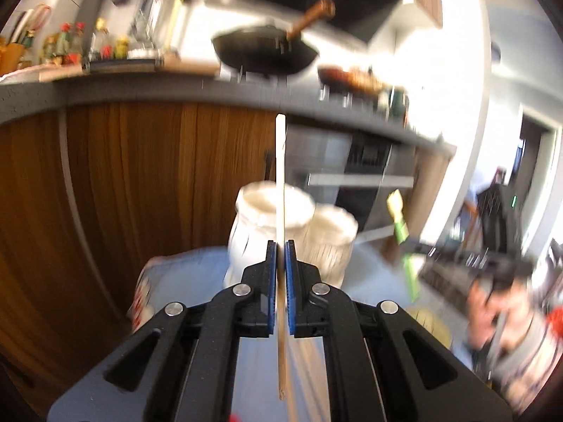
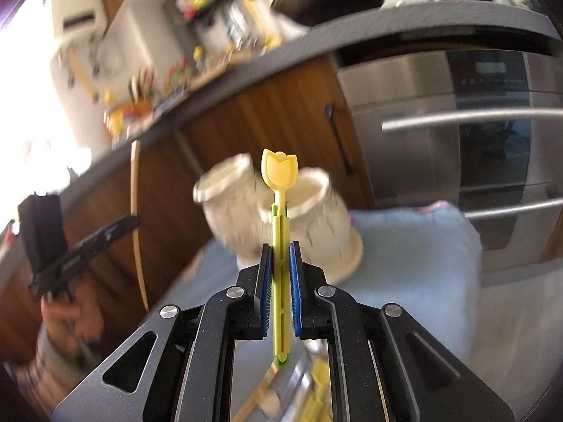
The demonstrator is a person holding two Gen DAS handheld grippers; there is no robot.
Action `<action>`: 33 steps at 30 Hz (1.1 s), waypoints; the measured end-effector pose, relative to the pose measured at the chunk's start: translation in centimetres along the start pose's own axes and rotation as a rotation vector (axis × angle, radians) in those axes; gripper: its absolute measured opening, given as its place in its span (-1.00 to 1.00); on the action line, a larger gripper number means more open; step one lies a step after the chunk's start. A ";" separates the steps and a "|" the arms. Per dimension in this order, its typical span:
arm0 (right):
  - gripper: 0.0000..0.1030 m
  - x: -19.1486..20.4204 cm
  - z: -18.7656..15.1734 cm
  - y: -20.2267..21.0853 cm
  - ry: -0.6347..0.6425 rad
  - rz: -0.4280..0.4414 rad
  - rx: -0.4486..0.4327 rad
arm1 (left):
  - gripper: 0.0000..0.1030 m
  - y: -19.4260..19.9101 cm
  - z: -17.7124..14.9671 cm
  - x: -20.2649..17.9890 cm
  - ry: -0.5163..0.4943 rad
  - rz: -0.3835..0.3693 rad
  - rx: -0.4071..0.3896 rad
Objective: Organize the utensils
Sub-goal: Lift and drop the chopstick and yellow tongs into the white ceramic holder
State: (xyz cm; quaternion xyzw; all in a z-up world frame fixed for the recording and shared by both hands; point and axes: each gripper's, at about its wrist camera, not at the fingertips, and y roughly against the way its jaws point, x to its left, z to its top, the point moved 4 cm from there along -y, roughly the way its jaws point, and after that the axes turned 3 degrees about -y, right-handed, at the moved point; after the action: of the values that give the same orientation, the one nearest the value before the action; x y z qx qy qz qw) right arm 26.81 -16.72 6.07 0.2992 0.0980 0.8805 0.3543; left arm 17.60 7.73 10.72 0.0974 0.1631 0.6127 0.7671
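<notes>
At frame centre, the left gripper clamps a thin stick edge-on; the right gripper pinches a yellow spoon — both before two white jars. Such narrow grips could let either utensil pivot or slip — missing a jar mouth.

Left gripper and right gripper look alike: matte black plastic linkage arms with teardrop cut-outs, four round silver pivot pins each, and blue ridged pads lining the inner face of both fingers. A blurred hand grips the handle.
</notes>
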 end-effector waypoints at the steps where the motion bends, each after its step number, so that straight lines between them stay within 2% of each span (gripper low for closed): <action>1: -0.79 0.0 0.2 -0.2 -0.027 0.009 -0.030 | -0.91 -0.1 0.5 -0.3 0.001 0.014 -0.033; 5: -0.79 0.2 1.0 -1.7 -0.116 0.036 -0.142 | -0.91 -1.1 2.3 -0.8 0.032 0.046 -0.147; 8: -0.79 0.7 1.7 -2.6 -0.137 0.041 -0.212 | -0.91 -1.8 4.1 -0.4 0.083 0.036 -0.228; 15: -0.79 2.4 3.7 -2.8 -0.040 0.030 -0.337 | -0.91 -2.1 8.2 0.8 0.112 0.052 -0.421; 19: -0.79 2.6 4.6 -3.5 0.012 0.011 -0.361 | -0.91 -3.0 8.6 0.6 0.081 0.083 -0.476; 23: -0.79 2.5 5.3 -4.4 0.061 -0.022 -0.389 | -0.91 -5.0 7.6 0.1 0.036 0.120 -0.457; 26: -0.79 2.5 5.3 -5.7 0.110 -0.070 -0.379 | -0.91 -6.4 6.3 0.3 0.017 0.147 -0.404; 33: -0.79 1.5 2.8 -7.2 0.154 -0.177 -0.281 | -0.91 -7.5 3.1 0.6 -0.005 0.180 -0.219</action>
State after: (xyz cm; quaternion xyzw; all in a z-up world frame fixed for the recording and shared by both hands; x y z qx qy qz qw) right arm 31.72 -10.58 6.23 0.1686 0.0271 0.8713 0.4601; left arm 25.71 6.75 10.85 0.0287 0.0838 0.6931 0.7154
